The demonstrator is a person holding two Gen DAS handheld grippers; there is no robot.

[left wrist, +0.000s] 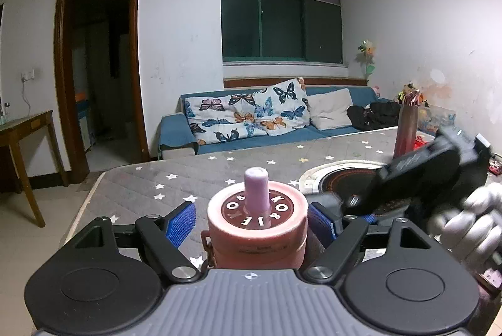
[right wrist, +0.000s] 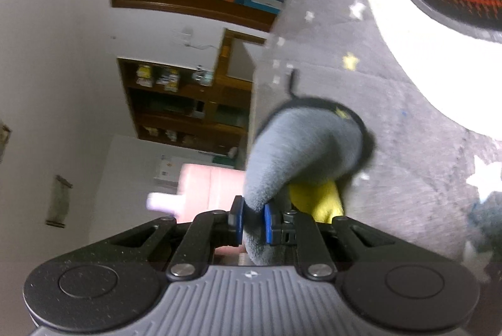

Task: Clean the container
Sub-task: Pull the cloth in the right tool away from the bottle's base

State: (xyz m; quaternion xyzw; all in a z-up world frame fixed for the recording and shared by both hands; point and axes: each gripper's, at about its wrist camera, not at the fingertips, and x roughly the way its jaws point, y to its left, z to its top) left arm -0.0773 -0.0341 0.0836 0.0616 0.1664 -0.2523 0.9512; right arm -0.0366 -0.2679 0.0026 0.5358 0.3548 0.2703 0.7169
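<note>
A pink container (left wrist: 255,238) with a brown lettered lid and a lavender spout (left wrist: 256,188) stands upright between the blue pads of my left gripper (left wrist: 251,221), which is shut on it just off the table's near edge. In the right wrist view the same container (right wrist: 213,188) shows at the left, beyond the table edge. My right gripper (right wrist: 253,220) is shut on a grey cloth (right wrist: 298,141) with black trim and a yellow side (right wrist: 317,201). It hangs over the table right of the container. The left wrist view shows the right gripper (left wrist: 417,176) blurred, held by a gloved hand (left wrist: 470,220).
The table (left wrist: 188,179) wears a grey star-patterned cover. A round white unit with a black and red disc (left wrist: 342,179) lies on it, behind the right gripper. A tall pinkish bottle (left wrist: 406,129) stands at the back right. Beyond are a blue sofa (left wrist: 251,135) and a wooden side table (left wrist: 25,129).
</note>
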